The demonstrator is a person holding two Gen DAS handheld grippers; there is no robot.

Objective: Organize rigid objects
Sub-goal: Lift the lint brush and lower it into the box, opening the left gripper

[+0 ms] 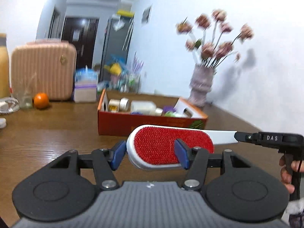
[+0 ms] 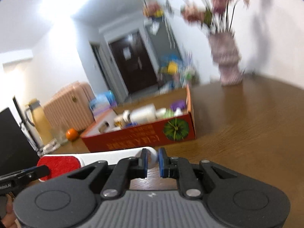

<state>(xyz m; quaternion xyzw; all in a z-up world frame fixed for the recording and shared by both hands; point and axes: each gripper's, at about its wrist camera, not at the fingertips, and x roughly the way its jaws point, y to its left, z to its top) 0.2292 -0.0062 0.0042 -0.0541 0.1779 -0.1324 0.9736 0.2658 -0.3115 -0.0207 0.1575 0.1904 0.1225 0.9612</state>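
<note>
A lint brush with a red pad and a white handle hangs above the wooden table, in front of the red cardboard box. My left gripper is shut on the brush's red head. My right gripper comes in from the right and is shut on the tip of the white handle. In the right wrist view the right gripper clamps the handle end of the brush. The box holds several bottles and jars.
A vase of flowers stands at the back right by the wall. A pink suitcase, an orange, a glass and a yellow flask stand at the back left. A dark monitor is at the far left.
</note>
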